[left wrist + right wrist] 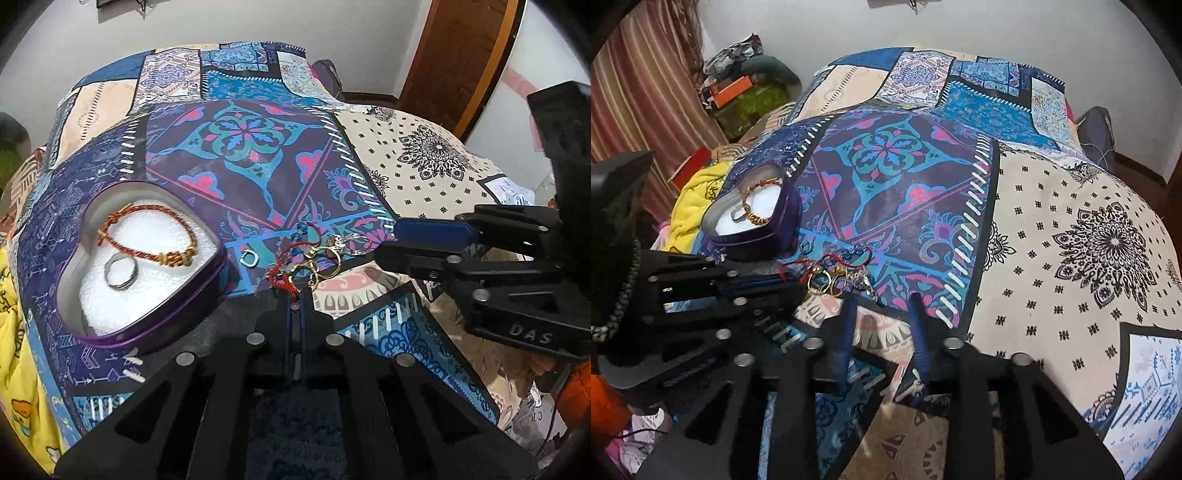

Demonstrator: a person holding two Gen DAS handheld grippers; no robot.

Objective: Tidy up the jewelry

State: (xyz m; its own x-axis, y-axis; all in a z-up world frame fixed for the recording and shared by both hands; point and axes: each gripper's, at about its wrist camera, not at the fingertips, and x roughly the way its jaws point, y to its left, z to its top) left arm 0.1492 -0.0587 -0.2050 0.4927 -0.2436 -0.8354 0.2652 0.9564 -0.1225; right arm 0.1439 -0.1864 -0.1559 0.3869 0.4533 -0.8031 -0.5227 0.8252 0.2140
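Jewelry tangle partly hidden behind left hand-held gripper.

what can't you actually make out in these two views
- Left gripper: both views show its fingers pressed together at the red thread; whether thread is pinched between them is too small to tell.
- Tangled pile of gold rings and cords: item count is unclear in either view.
- Heart-shaped tin: the right wrist view hides its near floor behind the wall.

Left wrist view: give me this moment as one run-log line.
left gripper: shut on red thread | right gripper: open, near loose rings | heart tin: braided bracelet, silver ring inside
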